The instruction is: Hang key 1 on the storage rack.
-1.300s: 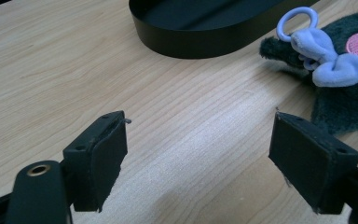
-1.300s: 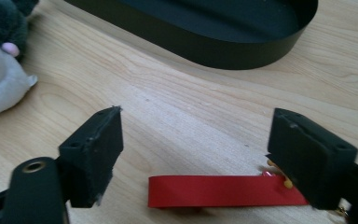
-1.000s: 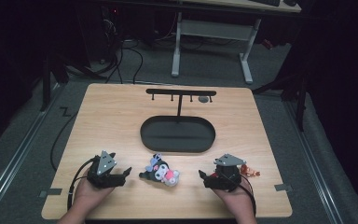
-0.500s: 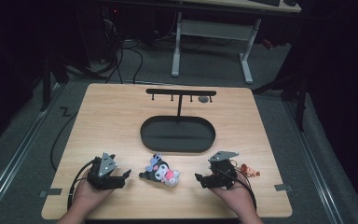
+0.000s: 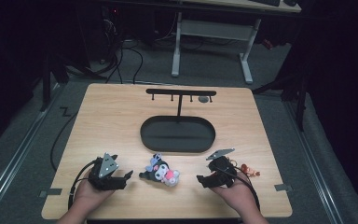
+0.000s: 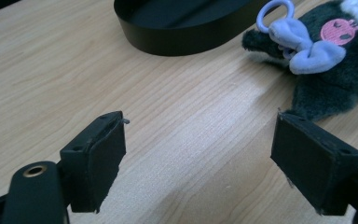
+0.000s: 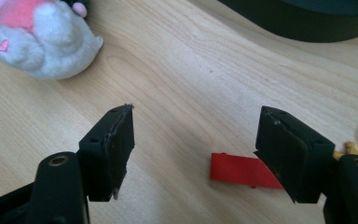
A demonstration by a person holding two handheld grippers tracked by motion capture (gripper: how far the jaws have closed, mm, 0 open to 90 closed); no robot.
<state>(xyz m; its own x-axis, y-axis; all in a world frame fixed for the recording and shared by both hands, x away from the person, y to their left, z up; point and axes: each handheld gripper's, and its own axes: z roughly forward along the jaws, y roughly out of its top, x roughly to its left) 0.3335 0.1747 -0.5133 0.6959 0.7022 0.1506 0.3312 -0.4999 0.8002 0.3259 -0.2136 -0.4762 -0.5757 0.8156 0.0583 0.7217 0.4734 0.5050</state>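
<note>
Surface: wooden table [image 5: 112, 121], dark room around.
Plush toy [image 5: 162, 171]: lying between both grippers, near black oval tray [image 5: 177, 135].
Left gripper [image 5: 126, 176]: jaws apart, empty, just left of toy.
Right gripper [image 5: 201, 179]: jaws have just been closing, nothing between them; red tag [image 7: 235, 171] beside.

no words, brands or numbers can be read anywhere. the only sign is a small skull face stitched on a pink patch on the plush [image 6: 339, 31], seen in the left gripper view; the red tag [image 7: 242, 171] on the worktop [image 7: 205, 93] shows a blank face.
</note>
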